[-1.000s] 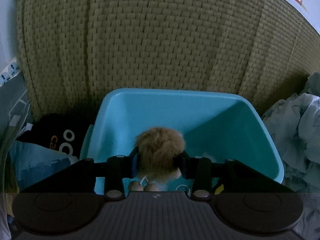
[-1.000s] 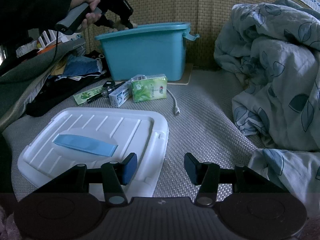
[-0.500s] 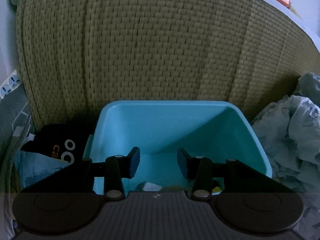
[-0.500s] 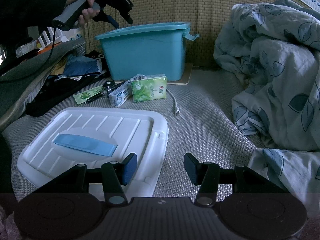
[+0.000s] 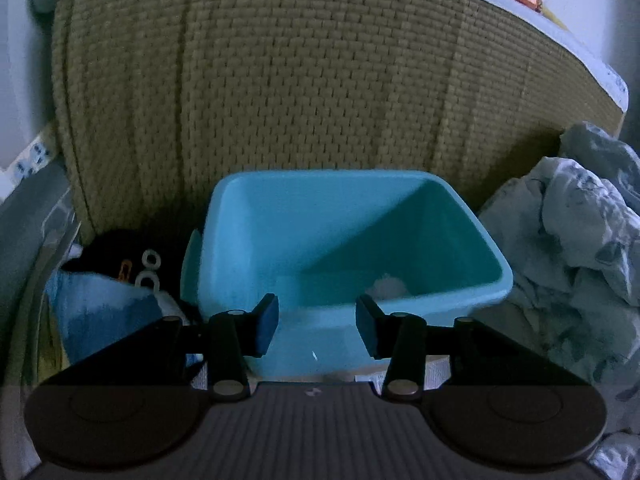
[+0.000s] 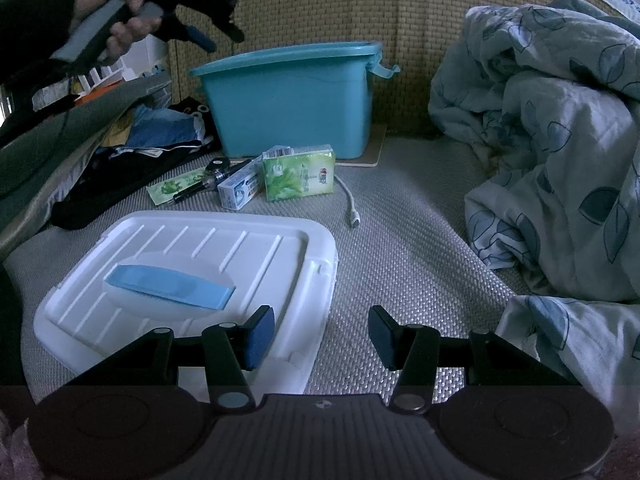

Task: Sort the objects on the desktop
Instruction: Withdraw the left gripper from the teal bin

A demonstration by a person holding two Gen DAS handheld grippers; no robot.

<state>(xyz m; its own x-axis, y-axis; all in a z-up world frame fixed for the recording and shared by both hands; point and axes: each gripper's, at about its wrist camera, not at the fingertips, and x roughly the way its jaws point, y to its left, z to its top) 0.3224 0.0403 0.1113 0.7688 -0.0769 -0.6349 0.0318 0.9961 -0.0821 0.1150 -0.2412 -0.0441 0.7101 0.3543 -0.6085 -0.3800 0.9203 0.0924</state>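
A crumpled pale-blue quilt with a leaf print point(image 6: 560, 152) is heaped at the right on the grey woven mat point(image 6: 408, 248). A tan woven rattan headboard point(image 5: 304, 80) stands at the far side, dark folded clothes point(image 6: 132, 160) at the left.

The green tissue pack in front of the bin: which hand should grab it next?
Probably left. The left gripper is empty with jaws apart, just above the bin, and the tissue pack lies right before that bin. The right gripper hangs farther back, by the white lid.
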